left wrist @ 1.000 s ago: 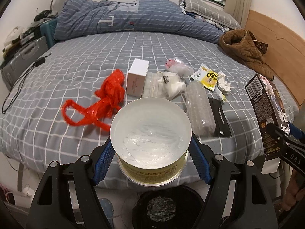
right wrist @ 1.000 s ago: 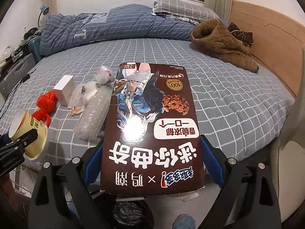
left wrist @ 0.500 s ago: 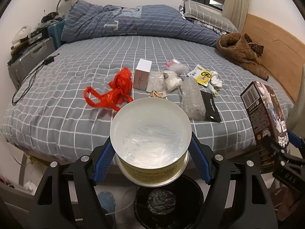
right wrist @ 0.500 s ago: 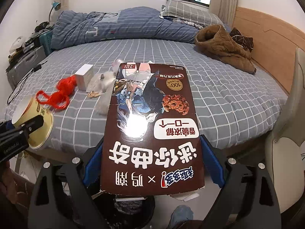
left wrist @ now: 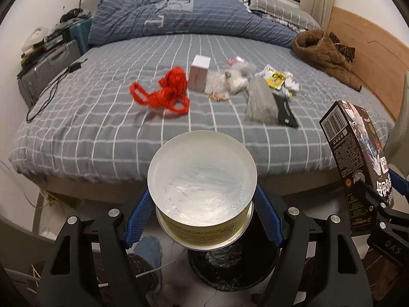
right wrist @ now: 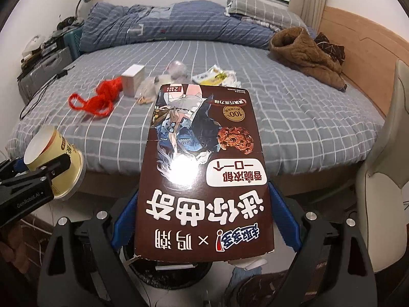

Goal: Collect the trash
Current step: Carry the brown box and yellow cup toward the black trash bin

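Trash bin point(left wrist: 231, 268) sits low beneath your clamped paper cup point(left wrist: 202, 189) and cookie box point(right wrist: 202, 158); release off-centre and either could hit the floor.

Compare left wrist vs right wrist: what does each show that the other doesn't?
Left wrist only: the noodle cup's inside, the clear bubble wrap and black packet on the bed, and the cookie box's barcode side.

Right wrist only: the cookie box's printed front, which blocks that bubble wrap, plus a pale chair at right.

Both: each hand-held gripper shut on its item, the red plastic bag, white carton, yellow wrapper, brown jacket and black bin below.
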`<state>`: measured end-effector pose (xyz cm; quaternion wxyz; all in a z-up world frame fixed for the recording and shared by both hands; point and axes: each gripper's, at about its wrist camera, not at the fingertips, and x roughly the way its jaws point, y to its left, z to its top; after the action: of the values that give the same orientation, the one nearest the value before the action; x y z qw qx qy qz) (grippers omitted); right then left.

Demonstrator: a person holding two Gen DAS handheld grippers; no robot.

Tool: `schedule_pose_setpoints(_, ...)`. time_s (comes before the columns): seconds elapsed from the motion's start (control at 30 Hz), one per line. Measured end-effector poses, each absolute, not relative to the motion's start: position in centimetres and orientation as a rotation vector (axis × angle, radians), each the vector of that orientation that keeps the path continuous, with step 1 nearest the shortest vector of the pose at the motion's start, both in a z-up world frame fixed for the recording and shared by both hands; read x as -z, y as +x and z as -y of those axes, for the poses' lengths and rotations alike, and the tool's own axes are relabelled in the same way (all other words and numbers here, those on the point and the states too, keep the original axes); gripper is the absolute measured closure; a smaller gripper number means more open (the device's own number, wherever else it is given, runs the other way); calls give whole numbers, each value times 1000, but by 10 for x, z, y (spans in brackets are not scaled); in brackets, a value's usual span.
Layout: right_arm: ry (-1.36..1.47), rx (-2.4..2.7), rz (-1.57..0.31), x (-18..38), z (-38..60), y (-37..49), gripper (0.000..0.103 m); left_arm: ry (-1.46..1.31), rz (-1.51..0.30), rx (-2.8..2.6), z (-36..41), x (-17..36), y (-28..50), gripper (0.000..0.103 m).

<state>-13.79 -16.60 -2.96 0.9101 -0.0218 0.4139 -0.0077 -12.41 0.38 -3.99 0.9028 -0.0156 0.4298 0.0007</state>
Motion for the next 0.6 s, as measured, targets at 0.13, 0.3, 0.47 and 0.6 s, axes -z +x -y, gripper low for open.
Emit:
schedule_pose_setpoints(0.13,-64,0,-872,38,158,-149,16,-40,-907,-7,-13,48,-134,30)
schedule_pose_setpoints(0.3,-86,-16,-890,47,149,-164,16,-46,-927,-14,-20,57,-146,30)
schedule_pose_setpoints(0.47,-90,-20,-918,60,146,-173,16,-50,-951,-21,-22,68,-155,30)
schedule_pose_setpoints(0.6,-83,-17,-930,67,146,-177,16,-53,-965,-12,-20,74,-160,30)
